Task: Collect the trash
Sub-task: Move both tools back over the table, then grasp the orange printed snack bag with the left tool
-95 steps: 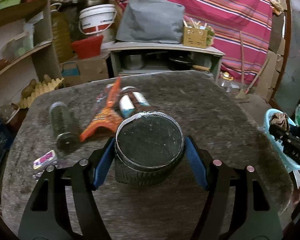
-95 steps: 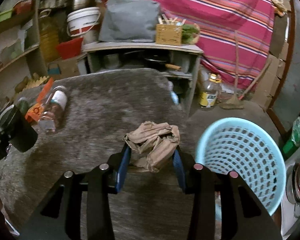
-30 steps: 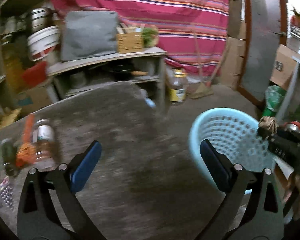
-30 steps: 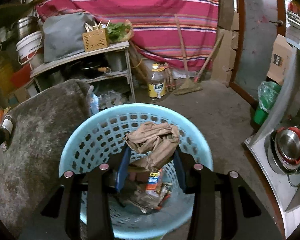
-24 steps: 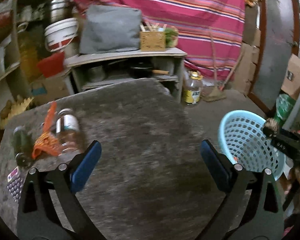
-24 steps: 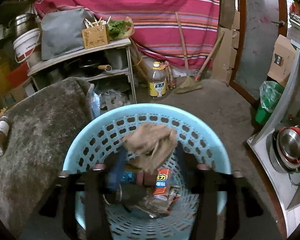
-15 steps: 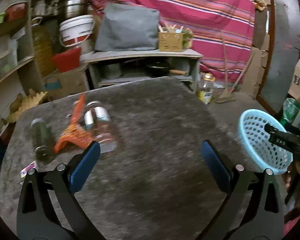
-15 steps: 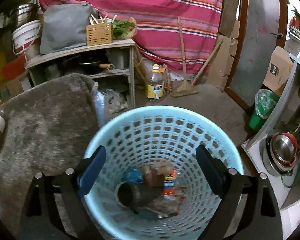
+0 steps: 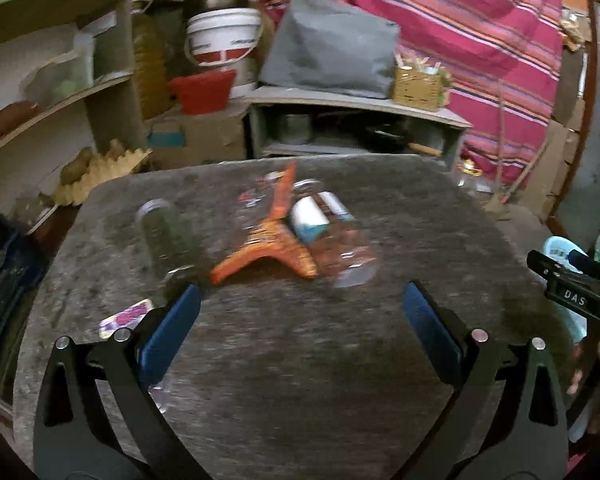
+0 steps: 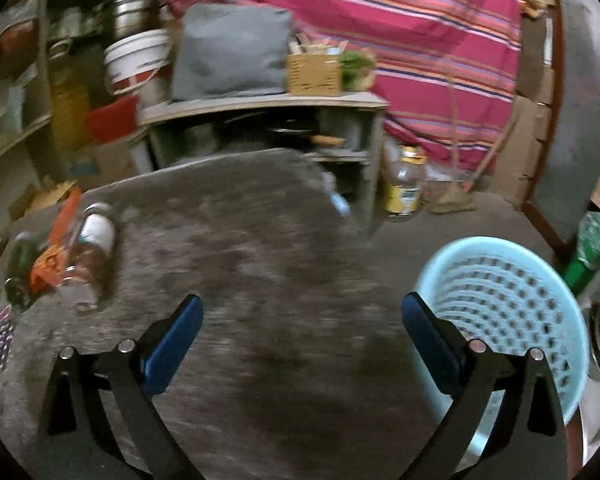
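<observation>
A dark green bottle (image 9: 166, 236), an orange wrapper (image 9: 268, 240) and a clear bottle with a white and blue label (image 9: 324, 232) lie together on the grey table (image 9: 300, 380). A small purple packet (image 9: 126, 316) lies near the left finger. My left gripper (image 9: 300, 308) hangs open and empty just short of them. My right gripper (image 10: 302, 320) is over the table's right part; its jaws are opening with nothing between them. The light blue basket (image 10: 508, 304) stands on the floor beside its right finger. The same litter (image 10: 92, 248) shows at the far left there.
Behind the table stands a low shelf unit (image 9: 356, 120) with a grey bag and a wicker box. Wooden shelves (image 9: 60, 100) with a white bucket line the left. An oil bottle (image 10: 404, 184) and a broom are on the floor by the striped cloth.
My right gripper opened and dropped the crumpled brown paper into the basket, then swung left over the table. My left gripper swung left from the basket toward the litter.
</observation>
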`<state>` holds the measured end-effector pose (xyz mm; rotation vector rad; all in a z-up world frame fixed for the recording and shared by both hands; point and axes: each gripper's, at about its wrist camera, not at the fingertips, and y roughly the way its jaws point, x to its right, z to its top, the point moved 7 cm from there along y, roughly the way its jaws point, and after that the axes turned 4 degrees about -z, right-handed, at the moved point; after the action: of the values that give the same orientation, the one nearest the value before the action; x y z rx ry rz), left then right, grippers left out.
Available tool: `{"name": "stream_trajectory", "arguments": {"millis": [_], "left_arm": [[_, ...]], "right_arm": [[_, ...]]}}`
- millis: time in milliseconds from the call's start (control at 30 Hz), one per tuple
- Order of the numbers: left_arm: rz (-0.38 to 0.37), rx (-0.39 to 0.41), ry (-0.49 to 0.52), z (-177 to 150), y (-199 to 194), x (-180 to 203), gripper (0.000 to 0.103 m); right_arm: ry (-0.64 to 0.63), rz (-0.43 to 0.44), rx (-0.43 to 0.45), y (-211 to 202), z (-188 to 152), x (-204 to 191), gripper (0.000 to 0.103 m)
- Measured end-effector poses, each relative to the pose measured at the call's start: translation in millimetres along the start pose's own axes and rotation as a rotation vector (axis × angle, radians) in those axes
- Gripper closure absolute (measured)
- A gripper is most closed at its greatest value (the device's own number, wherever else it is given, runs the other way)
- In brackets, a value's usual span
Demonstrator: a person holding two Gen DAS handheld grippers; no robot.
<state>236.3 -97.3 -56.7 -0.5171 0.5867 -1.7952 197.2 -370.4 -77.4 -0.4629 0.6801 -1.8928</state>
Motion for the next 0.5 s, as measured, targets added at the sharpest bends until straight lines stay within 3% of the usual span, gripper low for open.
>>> {"name": "stream_trajectory", "arguments": {"millis": [233,500], "left_arm": [[0.052,-0.019,-0.054,0.1,14.3,-47.9,0.005],[0.073,-0.024,-0.099,3.7,21.7,-74.9,0.005]], "right_arm": [[-0.010,0.062,-0.008,16.5,7.2,-50.8,0.006],[-0.018,0.071,-0.019,26.4,6.7,-70.6,0.006]]}}
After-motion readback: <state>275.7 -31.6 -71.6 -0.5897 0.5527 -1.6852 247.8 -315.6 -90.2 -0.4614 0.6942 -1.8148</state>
